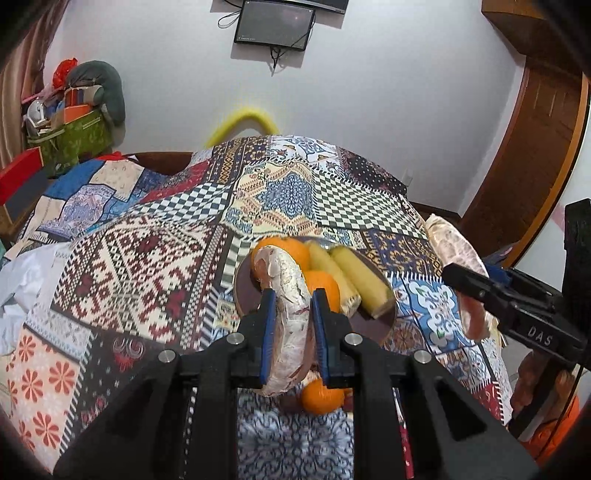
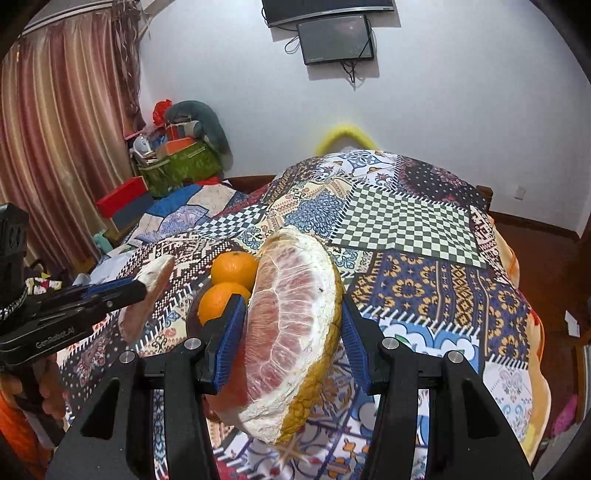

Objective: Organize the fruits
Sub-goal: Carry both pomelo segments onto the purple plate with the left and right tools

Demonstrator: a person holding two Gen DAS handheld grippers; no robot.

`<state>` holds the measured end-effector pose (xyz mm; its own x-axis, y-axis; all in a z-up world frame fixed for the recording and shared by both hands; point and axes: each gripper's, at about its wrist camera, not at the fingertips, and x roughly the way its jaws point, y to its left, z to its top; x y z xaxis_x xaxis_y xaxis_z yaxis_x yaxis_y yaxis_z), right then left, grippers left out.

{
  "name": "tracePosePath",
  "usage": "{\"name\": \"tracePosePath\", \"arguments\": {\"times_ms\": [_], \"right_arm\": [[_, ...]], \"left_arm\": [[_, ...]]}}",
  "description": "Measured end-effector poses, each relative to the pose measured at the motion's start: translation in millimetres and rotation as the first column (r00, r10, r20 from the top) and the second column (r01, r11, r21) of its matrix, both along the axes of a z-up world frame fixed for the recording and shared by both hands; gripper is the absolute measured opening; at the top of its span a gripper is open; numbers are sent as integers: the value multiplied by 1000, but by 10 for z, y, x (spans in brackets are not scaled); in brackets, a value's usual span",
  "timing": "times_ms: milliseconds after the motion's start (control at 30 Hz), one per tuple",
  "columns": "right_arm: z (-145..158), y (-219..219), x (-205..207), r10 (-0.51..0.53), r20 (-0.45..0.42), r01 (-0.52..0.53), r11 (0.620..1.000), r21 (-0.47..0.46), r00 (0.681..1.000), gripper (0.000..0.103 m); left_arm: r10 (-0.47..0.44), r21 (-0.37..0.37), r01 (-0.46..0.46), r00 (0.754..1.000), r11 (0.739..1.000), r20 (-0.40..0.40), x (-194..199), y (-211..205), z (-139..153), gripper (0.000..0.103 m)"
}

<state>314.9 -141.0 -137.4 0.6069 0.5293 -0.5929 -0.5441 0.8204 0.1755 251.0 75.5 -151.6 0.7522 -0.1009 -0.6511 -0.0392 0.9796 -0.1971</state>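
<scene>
In the left wrist view my left gripper point(image 1: 293, 295) is shut on a thin pomelo slice point(image 1: 286, 291) wrapped in film, held above a brown plate point(image 1: 243, 295). The plate holds oranges point(image 1: 291, 251) and two yellow cut pieces point(image 1: 362, 280); another orange point(image 1: 321, 397) shows under the fingers. To the right, my right gripper point(image 1: 448, 271) grips a pomelo wedge point(image 1: 458, 243). In the right wrist view my right gripper point(image 2: 291, 301) is shut on that big pink wedge point(image 2: 291, 332), which hides most of the plate. Two oranges point(image 2: 234, 269) show behind it. The left gripper point(image 2: 142, 286) holds its slice point(image 2: 147, 295) at the left.
A patchwork cloth point(image 1: 147, 266) covers the whole surface under the plate. On the wall beyond hang a monitor point(image 1: 273, 26) and cables. A green bag of clutter point(image 2: 177, 166) and a red box point(image 2: 122, 195) stand at the back left, curtains point(image 2: 62, 129) further left, a wooden door point(image 1: 535, 155) at right.
</scene>
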Motion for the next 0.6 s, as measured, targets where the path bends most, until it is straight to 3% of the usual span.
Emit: {"name": "tracePosePath", "arguments": {"times_ms": [600], "right_arm": [[-238, 338, 375, 48, -72, -47, 999, 19, 996, 47]], "left_arm": [[-5, -3, 5, 1000, 1000, 0, 531, 7, -174, 19]]}}
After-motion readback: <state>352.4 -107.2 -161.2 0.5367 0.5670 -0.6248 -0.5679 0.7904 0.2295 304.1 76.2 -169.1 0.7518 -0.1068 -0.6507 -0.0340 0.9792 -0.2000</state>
